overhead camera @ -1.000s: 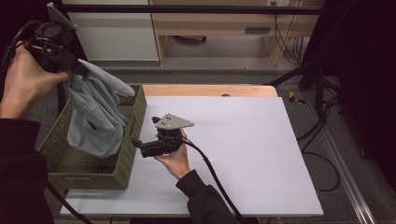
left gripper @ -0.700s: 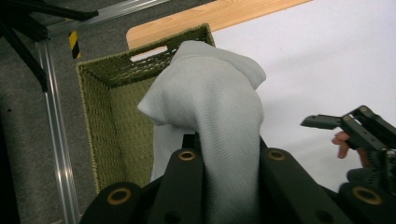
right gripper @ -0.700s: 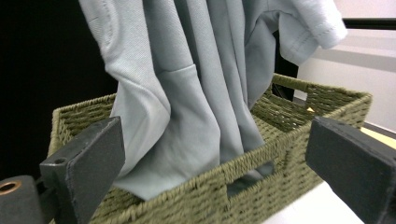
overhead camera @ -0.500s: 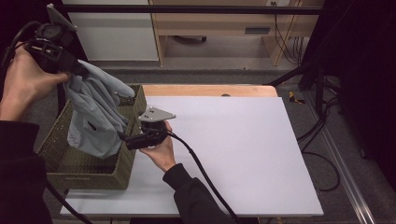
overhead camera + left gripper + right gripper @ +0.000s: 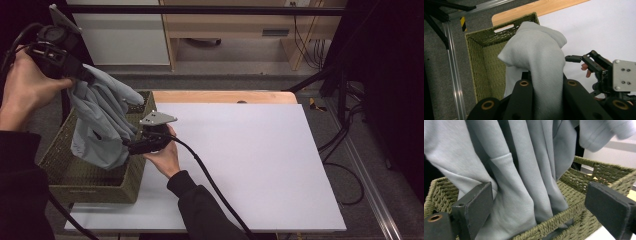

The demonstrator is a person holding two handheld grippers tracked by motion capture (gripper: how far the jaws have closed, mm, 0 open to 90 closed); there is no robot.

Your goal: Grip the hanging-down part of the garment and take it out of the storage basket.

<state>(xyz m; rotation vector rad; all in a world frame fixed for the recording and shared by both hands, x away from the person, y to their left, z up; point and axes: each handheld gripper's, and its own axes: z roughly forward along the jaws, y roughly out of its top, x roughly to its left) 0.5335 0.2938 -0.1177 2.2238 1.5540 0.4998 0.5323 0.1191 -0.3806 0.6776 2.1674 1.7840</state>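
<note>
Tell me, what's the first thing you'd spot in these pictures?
The big pale grey garment dangling over the green woven basket at the table's left side. The left gripper pinches its top and holds it up high. The right gripper reaches in from the white table, jaws apart beside the hanging folds.

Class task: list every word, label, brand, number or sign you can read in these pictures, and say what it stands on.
None can be read: the grey garment, the woven basket and the white table bear no writing.
The yellow-and-black striped mark on the floor rail carries no words.
</note>
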